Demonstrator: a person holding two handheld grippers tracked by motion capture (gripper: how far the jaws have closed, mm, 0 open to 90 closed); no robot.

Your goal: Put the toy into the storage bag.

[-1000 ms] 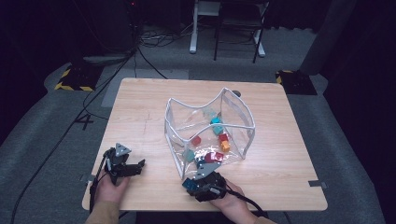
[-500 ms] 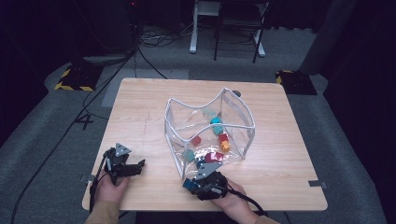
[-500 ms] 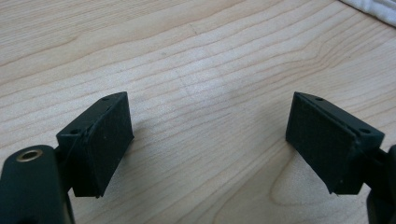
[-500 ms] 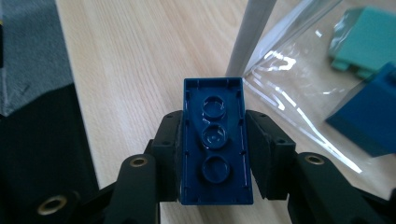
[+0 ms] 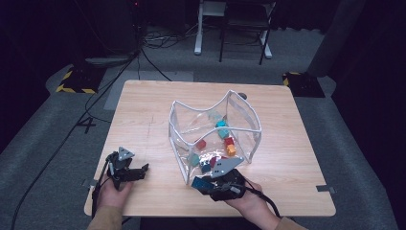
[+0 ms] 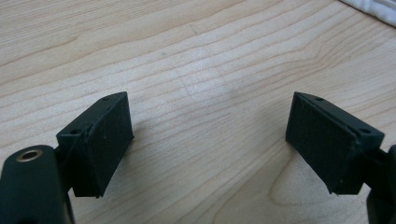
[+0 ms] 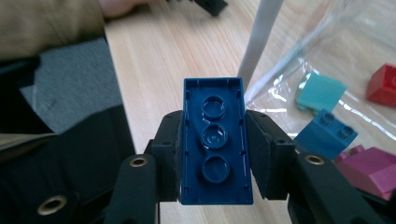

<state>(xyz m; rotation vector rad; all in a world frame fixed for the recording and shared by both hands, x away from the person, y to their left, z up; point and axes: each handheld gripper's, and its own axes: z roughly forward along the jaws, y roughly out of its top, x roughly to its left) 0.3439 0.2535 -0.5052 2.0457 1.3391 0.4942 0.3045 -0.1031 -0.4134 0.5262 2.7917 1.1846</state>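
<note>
My right gripper [image 7: 215,122] is shut on a dark blue brick [image 7: 215,154], whose hollow underside with three round tubes faces the camera. In the high view this right gripper [image 5: 205,185] holds the blue brick [image 5: 197,182] just off the near corner of a clear plastic bag [image 5: 182,143] with white edging. The bag holds several loose bricks, among them a teal one [image 7: 322,91], a red one [image 7: 384,84], a blue one [image 7: 327,134] and a magenta one [image 7: 369,169]. My left gripper [image 5: 142,171] rests open at the front left, and in its own view the left gripper [image 6: 210,140] has bare wood between its jaws.
The wooden table [image 5: 143,110] has its front edge right by both hands. The bag's white corner strip [image 7: 261,37] stands just beyond the held brick. A sleeve [image 7: 51,23] lies to the left in the right gripper view. Cables [image 5: 95,115] trail over the grey floor.
</note>
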